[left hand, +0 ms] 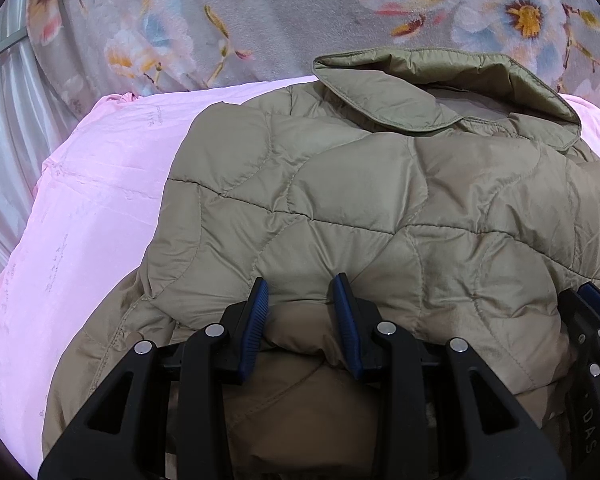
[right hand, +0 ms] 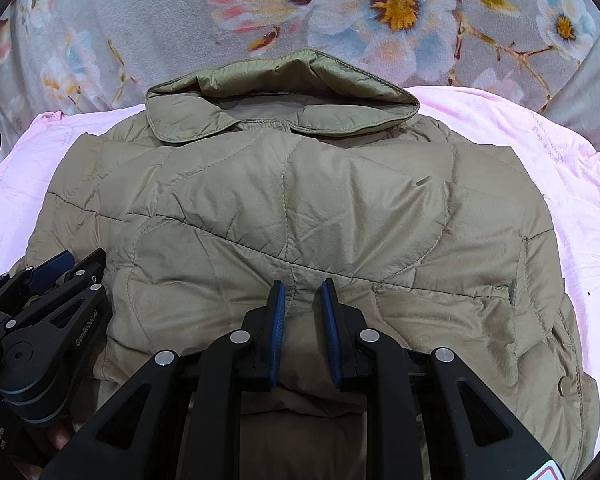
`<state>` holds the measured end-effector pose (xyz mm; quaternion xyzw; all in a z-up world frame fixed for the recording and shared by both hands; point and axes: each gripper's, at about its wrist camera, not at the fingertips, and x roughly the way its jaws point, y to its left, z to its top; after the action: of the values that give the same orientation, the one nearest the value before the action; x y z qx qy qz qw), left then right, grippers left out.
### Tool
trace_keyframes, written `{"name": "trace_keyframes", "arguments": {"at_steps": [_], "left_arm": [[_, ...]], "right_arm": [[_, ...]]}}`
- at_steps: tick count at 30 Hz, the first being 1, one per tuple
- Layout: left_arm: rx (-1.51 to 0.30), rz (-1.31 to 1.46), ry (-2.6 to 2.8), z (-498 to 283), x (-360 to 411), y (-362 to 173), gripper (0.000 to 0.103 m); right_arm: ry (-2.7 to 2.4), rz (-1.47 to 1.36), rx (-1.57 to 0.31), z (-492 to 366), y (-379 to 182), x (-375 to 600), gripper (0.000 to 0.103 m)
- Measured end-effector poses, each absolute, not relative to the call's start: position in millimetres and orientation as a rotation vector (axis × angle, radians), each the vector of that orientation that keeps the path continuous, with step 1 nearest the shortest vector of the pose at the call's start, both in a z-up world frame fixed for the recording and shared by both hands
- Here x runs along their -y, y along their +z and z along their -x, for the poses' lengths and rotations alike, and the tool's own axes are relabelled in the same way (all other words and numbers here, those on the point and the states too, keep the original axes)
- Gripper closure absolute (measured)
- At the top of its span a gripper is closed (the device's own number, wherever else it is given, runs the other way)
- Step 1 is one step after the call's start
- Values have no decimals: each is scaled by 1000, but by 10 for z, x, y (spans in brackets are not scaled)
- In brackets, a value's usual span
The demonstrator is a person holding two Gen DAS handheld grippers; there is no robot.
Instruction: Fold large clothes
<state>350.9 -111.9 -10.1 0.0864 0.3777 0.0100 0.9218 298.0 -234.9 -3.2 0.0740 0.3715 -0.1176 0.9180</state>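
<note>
Jaws of both grippers, left gripper [left hand: 302, 292] and right gripper [right hand: 302, 294], pinch quilted jacket [right hand: 300, 208]

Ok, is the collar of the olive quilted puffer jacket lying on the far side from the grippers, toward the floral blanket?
Yes, in the right wrist view the collar of the olive quilted puffer jacket lies at the far edge, next to the floral blanket.

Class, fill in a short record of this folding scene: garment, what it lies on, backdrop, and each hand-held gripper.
garment: olive quilted padded jacket, collar far side
surface: pink sheet
backdrop: grey floral blanket
left hand-held gripper: pinching a jacket fold
right hand-held gripper: pinching a jacket fold
</note>
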Motion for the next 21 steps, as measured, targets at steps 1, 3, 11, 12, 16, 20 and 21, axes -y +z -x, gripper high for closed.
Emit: {"name": "trace_keyframes", "arguments": {"at_steps": [1,3,11,12,16,20,21], "left_arm": [[-777,-181,23,-3508,1124,-104,70],[-780,-184,25,-3510,1120,-106,70],[-804,-35,-62,-3553,901,-1,62],[-825,11,-85,-3582,838,66,59],[-815,138,-128,-3824,731,419,43],[-819,210,-150,-4203,811,578,40],[-821,220,-138,-4330,844,573,40]], "right_arm": [[-241,-154,-765,-2984,-32,2349,83],[-237,-157,-768,-2984,-31,2365,83],[-119,-304,-751,-2949,16,2584,64],[-88,-356,-749,-2915,75,2686,55],[-137,-365,-659,-2863,406,2972,43],[-110,-536,-627,-3101,494,3397,43],[-100,-609,-617,-3199,468,3555,43]]}}
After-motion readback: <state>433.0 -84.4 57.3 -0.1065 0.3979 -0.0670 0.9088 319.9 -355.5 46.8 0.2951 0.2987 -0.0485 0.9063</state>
